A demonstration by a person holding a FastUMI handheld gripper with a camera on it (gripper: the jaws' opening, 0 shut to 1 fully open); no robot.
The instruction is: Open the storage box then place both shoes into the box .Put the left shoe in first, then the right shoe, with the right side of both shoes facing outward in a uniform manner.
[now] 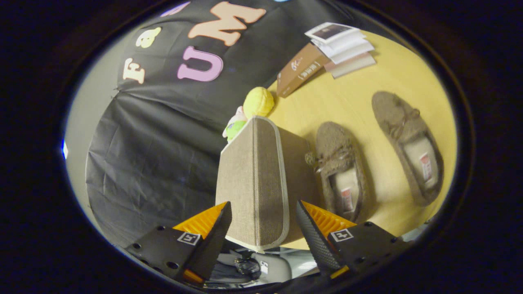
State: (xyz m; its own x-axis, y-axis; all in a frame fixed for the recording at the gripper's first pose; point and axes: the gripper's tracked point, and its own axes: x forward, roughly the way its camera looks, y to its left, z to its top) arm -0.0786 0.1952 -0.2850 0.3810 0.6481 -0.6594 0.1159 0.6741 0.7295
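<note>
Storage box (255, 179): fabric, between the fingers of the tool (263, 228), lid apparently still shut. Tool: spread wide, fingers flanking the box, possibly not touching. Two shoes (341, 171) (408, 147): right of box on surface (347, 98). Neither packed.

Your tool (263, 214) stands spread either side of the storage box (255, 183), and you cannot tell whether either finger touches its fabric; the box's near bottom corner runs down behind the fingers; its inside is hidden, so you cannot see whether it is open; the plush toy (235, 124) is half hidden behind the box's top edge; the nearer shoe (341, 169) has its heel cut off by one finger; labels inside both shoes are too small to read.
</note>
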